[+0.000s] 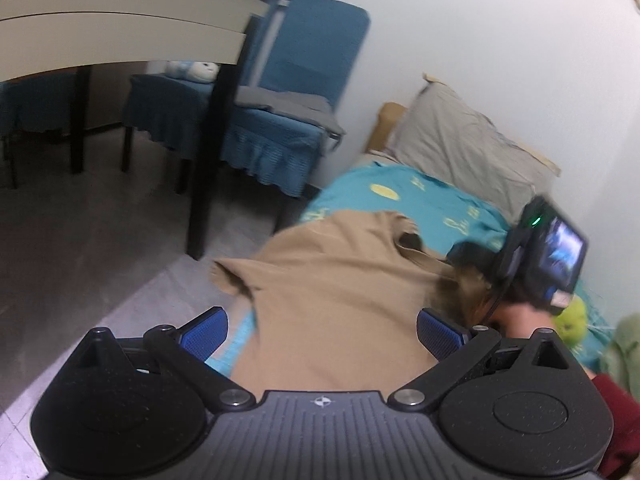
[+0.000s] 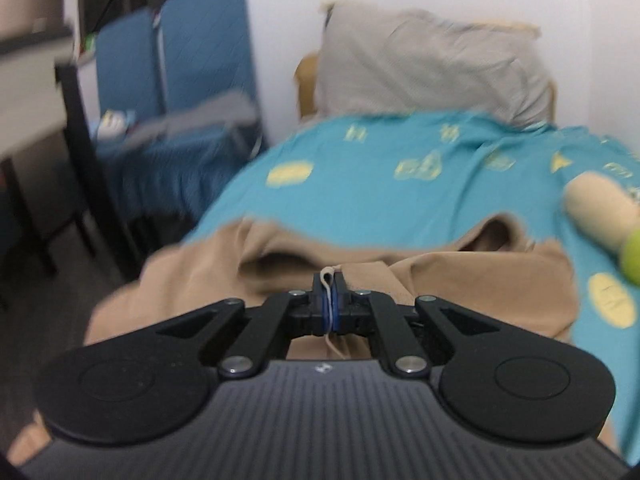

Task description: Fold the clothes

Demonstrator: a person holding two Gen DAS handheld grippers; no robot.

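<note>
Right gripper (image 2: 329, 300): you are clamping a fold of the tan shirt (image 2: 460, 280).
Left gripper (image 1: 320, 330): you are holding it wide open, empty, above the shirt.
Bed (image 2: 380, 184): shirt is lying at its near edge; grey pillow (image 2: 432, 68) at the far edge.

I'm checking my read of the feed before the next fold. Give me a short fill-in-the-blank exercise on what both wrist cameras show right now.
1. The right gripper is ____ on an edge of the tan garment.
2. The left gripper has its jaws ____, with nothing pinched between them.
3. The tan garment lies on a bedspread coloured ____ with yellow prints.
4. At the head of the bed a ____ pillow leans on the wall.

Missing words: shut; open; turquoise; grey
</note>
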